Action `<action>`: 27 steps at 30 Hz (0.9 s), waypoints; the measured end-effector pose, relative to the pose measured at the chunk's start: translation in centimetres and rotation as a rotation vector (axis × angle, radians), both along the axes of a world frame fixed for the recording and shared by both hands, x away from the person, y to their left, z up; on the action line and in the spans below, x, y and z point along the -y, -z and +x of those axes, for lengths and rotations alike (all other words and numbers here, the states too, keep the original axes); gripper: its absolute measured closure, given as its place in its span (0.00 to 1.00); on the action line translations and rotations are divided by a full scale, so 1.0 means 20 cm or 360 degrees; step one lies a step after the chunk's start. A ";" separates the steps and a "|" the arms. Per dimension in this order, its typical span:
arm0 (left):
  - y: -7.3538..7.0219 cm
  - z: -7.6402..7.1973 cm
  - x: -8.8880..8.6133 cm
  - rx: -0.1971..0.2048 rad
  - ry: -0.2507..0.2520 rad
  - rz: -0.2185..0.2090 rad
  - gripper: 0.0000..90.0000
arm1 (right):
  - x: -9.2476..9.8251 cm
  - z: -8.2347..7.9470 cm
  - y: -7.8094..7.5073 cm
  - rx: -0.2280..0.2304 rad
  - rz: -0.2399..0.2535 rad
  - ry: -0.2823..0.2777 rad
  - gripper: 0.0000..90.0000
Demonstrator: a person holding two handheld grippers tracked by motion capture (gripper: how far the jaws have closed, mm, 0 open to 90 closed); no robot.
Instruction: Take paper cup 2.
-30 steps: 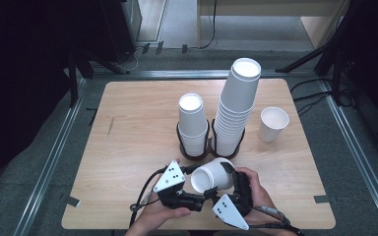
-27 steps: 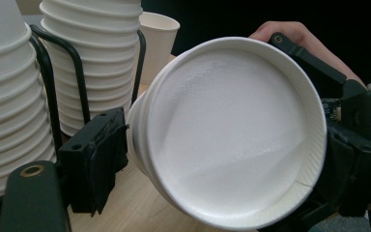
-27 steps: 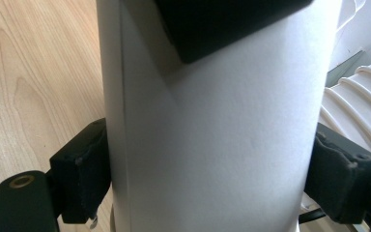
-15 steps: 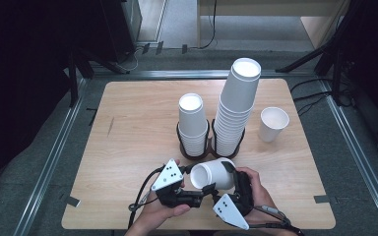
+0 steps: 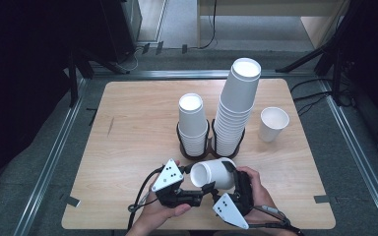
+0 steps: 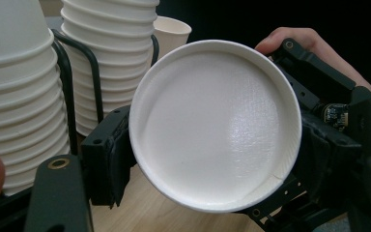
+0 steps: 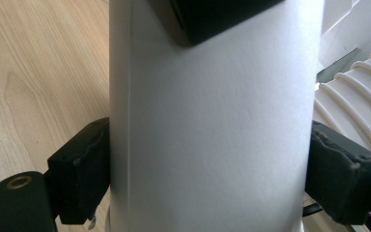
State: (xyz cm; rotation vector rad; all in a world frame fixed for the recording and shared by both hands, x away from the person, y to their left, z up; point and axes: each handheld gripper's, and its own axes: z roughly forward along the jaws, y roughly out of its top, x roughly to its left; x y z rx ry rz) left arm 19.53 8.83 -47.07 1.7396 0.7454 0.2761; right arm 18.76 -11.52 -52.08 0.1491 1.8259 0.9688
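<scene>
left tool has closed on cup.

Bright overhead light on the table, dark surroundings, soft glare (close views slightly blurred)

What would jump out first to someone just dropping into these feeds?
First, the white paper cup lying on its side above the table's near edge, gripped between the left claw and the right claw, its flat bottom facing the left gripper view. Behind it, two stacks of upturned cups stand in a black wire rack, the right stack much taller than the left stack. A lone upright cup stands to the right.
</scene>
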 end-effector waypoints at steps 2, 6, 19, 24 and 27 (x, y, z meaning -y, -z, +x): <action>0.00 -0.01 0.01 0.0010 -0.0014 0.0013 0.28 | 0.00 0.00 0.00 -0.0011 0.0003 0.0008 0.14; 0.00 -0.01 0.02 0.0020 -0.0019 0.0037 0.28 | 0.00 0.01 0.01 -0.0040 0.0005 0.0018 0.12; 0.00 -0.01 -0.01 0.0066 -0.0055 0.0019 0.29 | 0.01 0.00 -0.02 -0.0099 0.0032 0.0002 0.02; 0.00 0.00 -0.04 0.0083 -0.0076 -0.0026 0.29 | 0.03 -0.03 -0.05 -0.0125 0.0083 0.0017 0.02; -0.01 0.00 -0.05 0.0086 -0.0060 -0.0064 0.29 | 0.06 -0.04 -0.07 -0.0170 0.0157 0.0035 0.02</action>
